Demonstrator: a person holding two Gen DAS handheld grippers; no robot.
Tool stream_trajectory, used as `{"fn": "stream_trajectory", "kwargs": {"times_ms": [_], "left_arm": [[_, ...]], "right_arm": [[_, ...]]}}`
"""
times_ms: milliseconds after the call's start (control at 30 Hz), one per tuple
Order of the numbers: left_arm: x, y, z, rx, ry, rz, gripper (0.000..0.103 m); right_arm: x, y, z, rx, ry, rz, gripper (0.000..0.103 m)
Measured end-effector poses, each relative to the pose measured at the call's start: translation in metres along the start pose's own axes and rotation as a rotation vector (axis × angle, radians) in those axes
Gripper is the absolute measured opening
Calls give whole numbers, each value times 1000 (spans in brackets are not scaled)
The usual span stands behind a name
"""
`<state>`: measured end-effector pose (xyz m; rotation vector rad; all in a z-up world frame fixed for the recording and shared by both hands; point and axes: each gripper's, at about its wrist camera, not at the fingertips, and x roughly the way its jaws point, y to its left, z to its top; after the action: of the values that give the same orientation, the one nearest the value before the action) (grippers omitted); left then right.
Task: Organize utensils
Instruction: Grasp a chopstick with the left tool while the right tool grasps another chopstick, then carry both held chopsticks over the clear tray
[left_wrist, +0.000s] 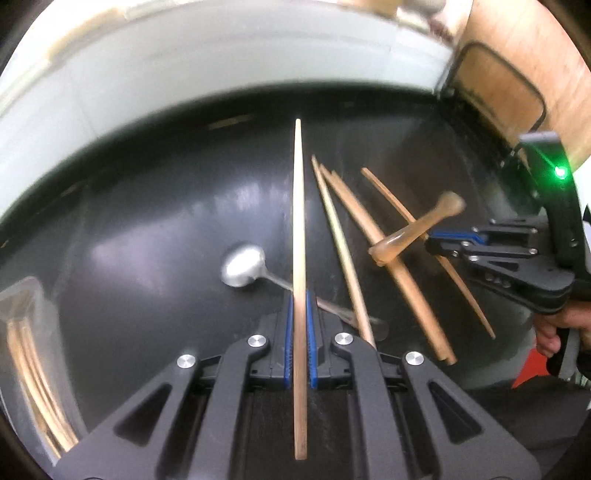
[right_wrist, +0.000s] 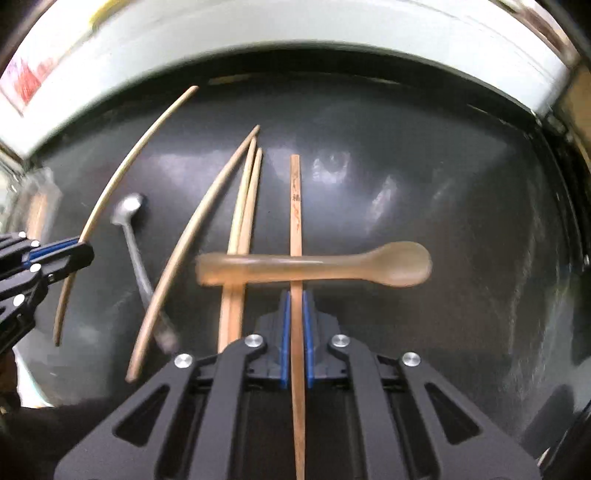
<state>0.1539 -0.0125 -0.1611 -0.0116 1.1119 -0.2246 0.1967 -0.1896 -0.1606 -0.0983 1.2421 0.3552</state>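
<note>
My left gripper (left_wrist: 299, 299) is shut on a pale wooden chopstick (left_wrist: 298, 206) that points forward over the dark table (left_wrist: 147, 229). My right gripper (right_wrist: 295, 299) is shut on a darker chopstick (right_wrist: 295, 199) with printed marks. A translucent amber spoon (right_wrist: 317, 265) rests crosswise on that chopstick, just beyond the fingertips; it also shows in the left wrist view (left_wrist: 413, 232). Three loose chopsticks (right_wrist: 236, 229) lie on the table left of my right gripper. A metal spoon (left_wrist: 243, 266) lies beneath the left chopstick. The left gripper shows in the right wrist view (right_wrist: 79, 254).
A clear container (left_wrist: 33, 369) holding several chopsticks stands at the left edge. A pale wall (left_wrist: 184, 74) runs behind the table. A brown board and a dark-framed chair back (left_wrist: 509, 92) stand at the back right.
</note>
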Motion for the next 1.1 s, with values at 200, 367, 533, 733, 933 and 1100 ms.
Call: {"fn": "stream_trajectory", "kwargs": {"times_ms": [200, 367, 533, 733, 933, 1100], "left_arm": [[-41, -6, 1, -55, -45, 21, 6], [-74, -13, 0, -76, -101, 32, 6], [-92, -12, -7, -116, -114, 46, 6], [-114, 6, -23, -203, -101, 79, 6], [-146, 44, -41, -296, -67, 175, 6], [-179, 88, -59, -349, -84, 252, 6]], "right_arm": [[-40, -18, 10, 175, -48, 169, 7], [-63, -1, 12, 70, -99, 121, 7], [-69, 4, 6, 89, -93, 148, 7], [-92, 39, 8, 99, -108, 252, 7], [-118, 98, 18, 32, -130, 341, 7], [-127, 165, 25, -40, -128, 403, 7]]}}
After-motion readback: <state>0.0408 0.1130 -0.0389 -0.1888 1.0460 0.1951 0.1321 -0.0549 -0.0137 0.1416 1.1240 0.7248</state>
